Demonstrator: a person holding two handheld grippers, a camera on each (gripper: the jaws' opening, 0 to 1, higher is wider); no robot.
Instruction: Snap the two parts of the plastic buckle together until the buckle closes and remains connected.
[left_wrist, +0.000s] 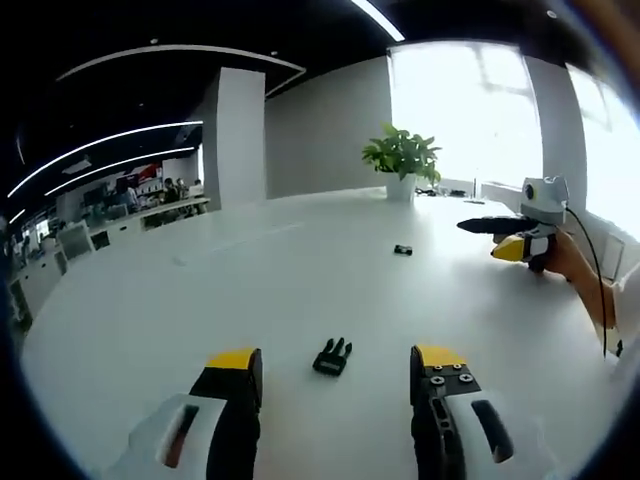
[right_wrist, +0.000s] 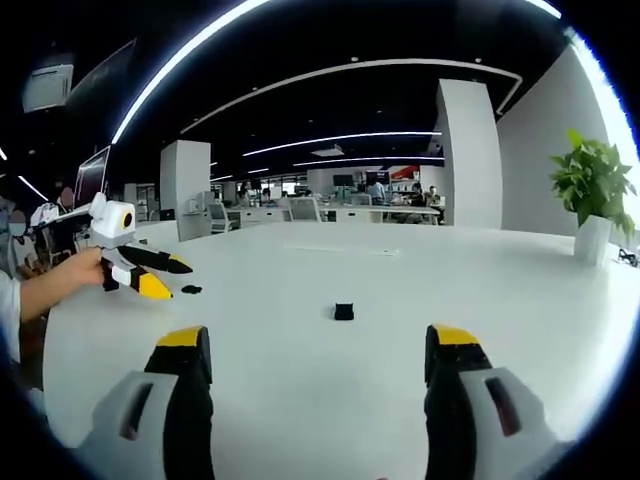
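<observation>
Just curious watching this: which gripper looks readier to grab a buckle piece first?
Probably the left gripper: its open jaws already flank the pronged buckle piece. The right gripper, also open, sits farther from the socket piece.

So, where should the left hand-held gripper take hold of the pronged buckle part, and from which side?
Grip the solid body of the pronged buckle part, leaving the prongs free, since they probably must enter the other buckle part. It lies flat on the white table, between the open jaws of the left hand-held gripper, so come from above.
</observation>
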